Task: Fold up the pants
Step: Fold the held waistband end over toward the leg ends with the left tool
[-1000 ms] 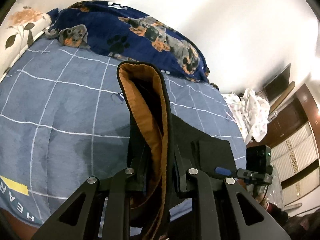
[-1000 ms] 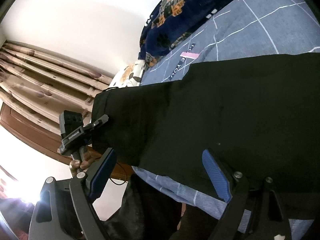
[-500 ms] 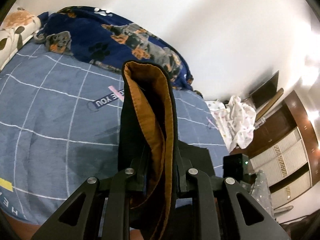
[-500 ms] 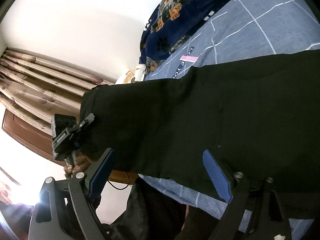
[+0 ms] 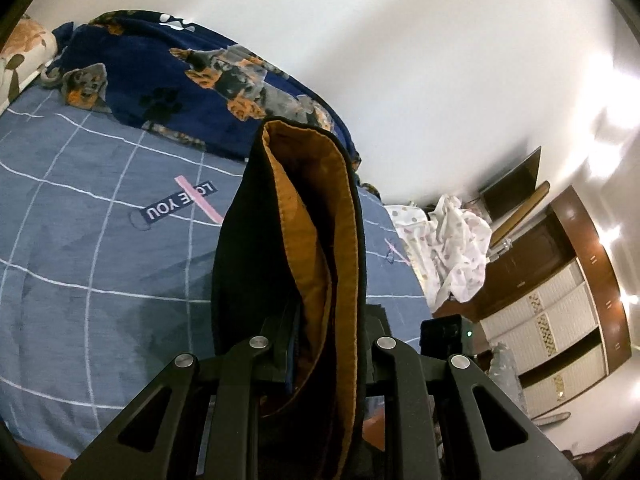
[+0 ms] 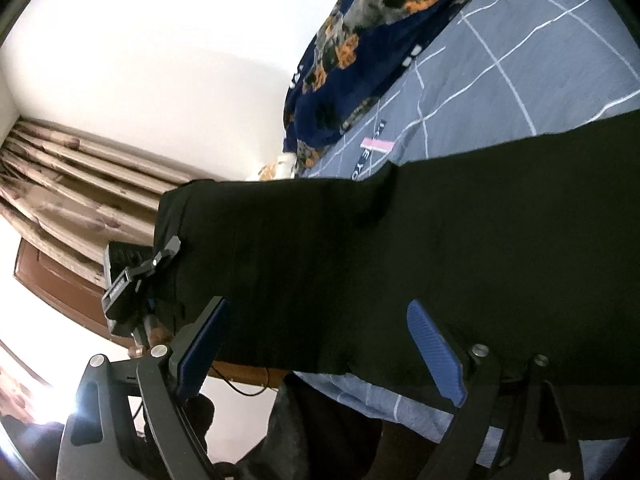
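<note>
Left wrist view: left gripper [image 5: 324,364] clamps the pants [image 5: 316,248] hem, lifted over the bed [image 5: 100,264], probably to carry it across for a fold. Right gripper [image 6: 316,344] gapes wide, holding nothing, pants beyond its pads. Dog-print blanket [image 5: 168,80] and white laundry [image 5: 448,248] crowd the far edge.

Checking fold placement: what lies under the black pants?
Under the black pants lies the blue grid bedsheet. Its "LOVE YOU" print peeks out at their edge; anything else beneath is covered.

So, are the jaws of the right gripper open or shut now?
Open. The right gripper has its blue pads far apart, with nothing clamped; the black pants lie beyond.
</note>
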`<state>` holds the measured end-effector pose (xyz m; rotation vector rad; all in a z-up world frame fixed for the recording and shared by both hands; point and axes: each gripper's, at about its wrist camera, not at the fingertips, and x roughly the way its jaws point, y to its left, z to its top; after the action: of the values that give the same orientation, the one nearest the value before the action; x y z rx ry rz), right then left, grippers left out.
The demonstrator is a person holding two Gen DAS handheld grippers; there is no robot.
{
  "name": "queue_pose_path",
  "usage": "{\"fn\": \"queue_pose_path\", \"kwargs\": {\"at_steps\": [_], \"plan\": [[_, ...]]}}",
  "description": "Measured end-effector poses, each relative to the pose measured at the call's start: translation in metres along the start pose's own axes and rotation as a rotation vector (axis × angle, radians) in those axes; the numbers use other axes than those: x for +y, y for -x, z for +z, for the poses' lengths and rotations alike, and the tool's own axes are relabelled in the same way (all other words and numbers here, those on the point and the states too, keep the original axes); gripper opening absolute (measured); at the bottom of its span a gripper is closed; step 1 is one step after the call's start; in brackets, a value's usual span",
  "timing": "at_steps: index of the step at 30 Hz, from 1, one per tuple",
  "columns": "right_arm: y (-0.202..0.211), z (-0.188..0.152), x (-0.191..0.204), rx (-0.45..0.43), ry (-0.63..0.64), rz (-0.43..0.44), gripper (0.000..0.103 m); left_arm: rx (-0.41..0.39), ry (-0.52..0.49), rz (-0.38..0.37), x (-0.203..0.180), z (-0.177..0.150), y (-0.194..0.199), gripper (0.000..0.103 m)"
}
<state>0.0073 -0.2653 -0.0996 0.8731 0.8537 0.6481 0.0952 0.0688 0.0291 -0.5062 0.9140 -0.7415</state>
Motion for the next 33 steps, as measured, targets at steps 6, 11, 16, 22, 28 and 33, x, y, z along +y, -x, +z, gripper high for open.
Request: {"fn": "queue_pose_path", "kwargs": {"at_steps": [6,11,16,22,28,33], "plan": [[0.015,0.006,-0.007,-0.054,-0.045,0.031,0.090,0.011,-0.010,-0.020,-0.015,0.000,-0.013,0.020],[0.024,0.010,-0.016,-0.091,-0.094,0.062,0.090,0.033,-0.025,-0.041,-0.027,-0.002,-0.025,0.020],[0.030,0.014,-0.022,-0.121,-0.142,0.089,0.091,0.051,-0.035,-0.051,-0.040,-0.003,-0.037,0.020],[0.035,0.019,-0.026,-0.134,-0.175,0.110,0.091,0.076,-0.047,-0.060,-0.053,-0.007,-0.052,0.020],[0.044,0.028,-0.019,-0.136,-0.137,0.114,0.091,0.102,-0.059,-0.063,-0.066,-0.010,-0.072,0.020],[0.051,0.033,-0.020,-0.137,-0.128,0.113,0.091,0.123,-0.069,-0.062,-0.075,-0.012,-0.087,0.020]]}}
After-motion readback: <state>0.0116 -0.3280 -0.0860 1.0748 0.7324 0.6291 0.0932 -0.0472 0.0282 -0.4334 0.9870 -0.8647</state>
